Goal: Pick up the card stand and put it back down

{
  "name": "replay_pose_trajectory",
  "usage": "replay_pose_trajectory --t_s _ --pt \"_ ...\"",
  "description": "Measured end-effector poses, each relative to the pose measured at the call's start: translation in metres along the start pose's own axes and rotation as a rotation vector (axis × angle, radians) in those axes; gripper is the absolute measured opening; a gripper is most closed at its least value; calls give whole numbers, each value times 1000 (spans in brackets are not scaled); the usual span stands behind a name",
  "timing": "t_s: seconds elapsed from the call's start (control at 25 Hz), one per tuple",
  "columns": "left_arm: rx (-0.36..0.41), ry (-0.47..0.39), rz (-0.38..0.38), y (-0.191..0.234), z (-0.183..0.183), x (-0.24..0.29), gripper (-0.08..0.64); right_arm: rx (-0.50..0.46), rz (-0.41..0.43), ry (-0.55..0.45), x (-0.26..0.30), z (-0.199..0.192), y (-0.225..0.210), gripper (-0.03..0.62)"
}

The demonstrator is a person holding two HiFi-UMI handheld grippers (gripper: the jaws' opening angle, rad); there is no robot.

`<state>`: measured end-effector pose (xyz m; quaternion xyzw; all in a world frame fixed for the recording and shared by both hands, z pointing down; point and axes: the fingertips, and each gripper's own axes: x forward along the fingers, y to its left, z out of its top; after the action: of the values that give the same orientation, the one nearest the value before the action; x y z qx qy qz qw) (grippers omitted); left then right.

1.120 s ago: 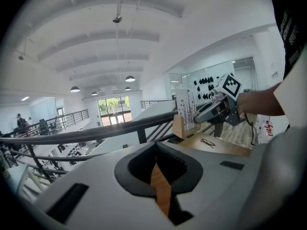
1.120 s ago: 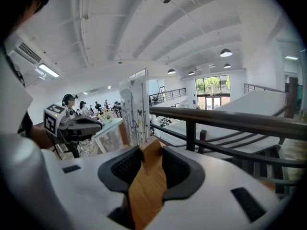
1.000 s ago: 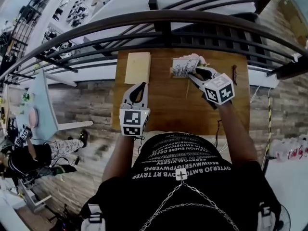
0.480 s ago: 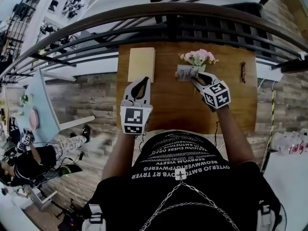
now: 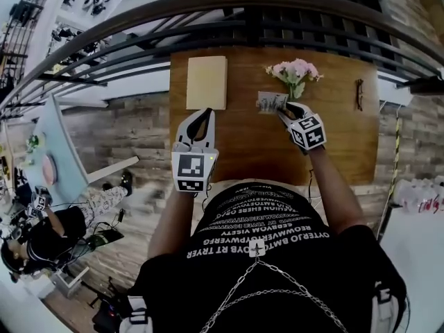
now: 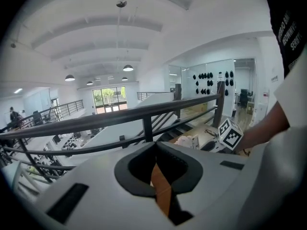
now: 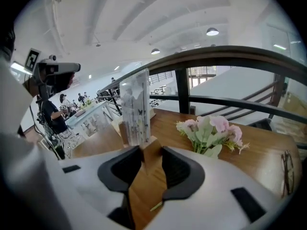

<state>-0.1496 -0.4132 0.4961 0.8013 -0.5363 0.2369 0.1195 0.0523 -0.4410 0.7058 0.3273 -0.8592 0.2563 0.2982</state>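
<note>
We clamp the card stand in the right gripper.
Its card stands upright; contact with the counter unclear. Left gripper closed, empty.

Printed in white capitals on the black shirt, four rows or so, upside down in the head view; too small and warped to spell out with confidence; cut-off white letters on the same shirt at the top right edge of the left gripper view. Square black-and-white code patterns, no letters, on the left gripper and the right gripper. Fine print on the card in the card stand; unreadable in every view.
</note>
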Motion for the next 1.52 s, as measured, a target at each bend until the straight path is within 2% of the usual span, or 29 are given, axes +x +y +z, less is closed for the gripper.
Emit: replay_pose_trajectory --t_s 0.32,0.8,0.84,0.92,1.0,1.16,1.2,1.24,1.4,1.44,1.52 --pt "-18 35 -8 11 -22 -2 28 -15 -2 76 35 -36 5 146" --pt "-31 34 -22 -2 -22 -7 28 -91 -22 186 44 -80 1 155" --pt "-29 31 -27 -4 -20 -8 28 -99 -26 188 44 -82 1 163" --pt "-34 22 -42 -11 -17 -10 28 -97 -38 180 38 -84 0 236" --pt "-55 9 -53 -20 -14 -12 26 -82 -52 159 27 -85 -3 268" --pt "-64 -40 -52 -36 -4 -20 27 -74 -96 101 -10 -81 -7 268" --pt "-64 -57 -52 -39 -2 -23 26 -68 -117 87 -20 -78 -8 260" --pt "-65 -71 -54 -42 0 -26 26 -57 -140 73 -31 -76 -10 224" --pt "-99 -138 -73 -58 9 -47 26 -50 -245 -20 -84 -51 -13 43" --pt "-112 -152 -82 -64 10 -56 26 -55 -269 -45 -99 -44 -10 17" --pt "-134 -166 -99 -75 10 -73 26 -67 -287 -98 -131 -30 2 15"
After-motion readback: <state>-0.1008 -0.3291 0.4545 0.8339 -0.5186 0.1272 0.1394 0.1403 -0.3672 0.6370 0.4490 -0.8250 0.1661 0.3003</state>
